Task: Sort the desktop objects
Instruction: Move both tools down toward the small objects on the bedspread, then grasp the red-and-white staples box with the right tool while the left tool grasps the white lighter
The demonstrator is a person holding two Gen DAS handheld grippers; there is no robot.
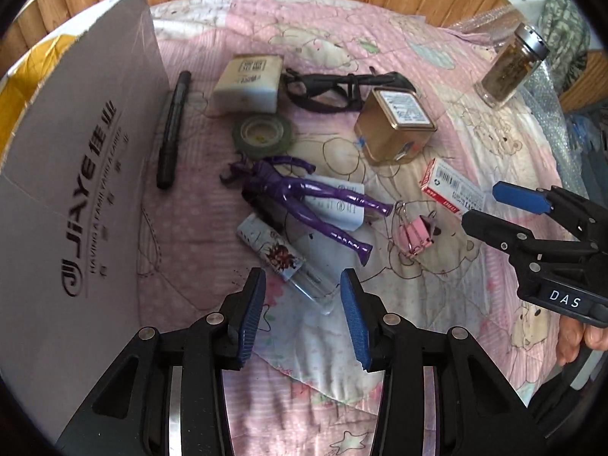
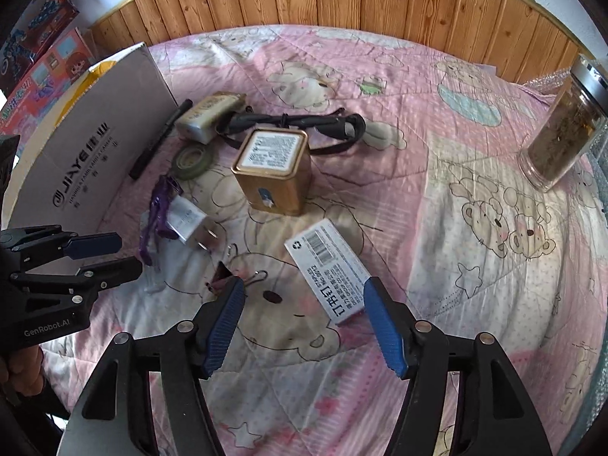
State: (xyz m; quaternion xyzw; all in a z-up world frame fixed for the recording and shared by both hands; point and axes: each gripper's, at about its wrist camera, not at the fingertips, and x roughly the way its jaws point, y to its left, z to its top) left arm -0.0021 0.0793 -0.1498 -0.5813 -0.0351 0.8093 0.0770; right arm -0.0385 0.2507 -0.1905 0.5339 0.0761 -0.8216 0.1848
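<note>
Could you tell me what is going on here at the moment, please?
A person holds a gripper in each hand above a pink quilt strewn with small things. The left gripper is open over a lighter and a purple doll. The right gripper is open near a small white staple box. Neither holds anything. A cardboard box stands at the left.

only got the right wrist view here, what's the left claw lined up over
observer: a printed lighter, lying on the quilt just ahead of the open left claw, not gripped.
operator: and that clip half hidden in my view, what colour
observer: it's a pink binder clip, lying apart from everything else.
operator: how's the doll lying
observer: the purple doll lies across the white charger, legs pointing toward the clip.
</note>
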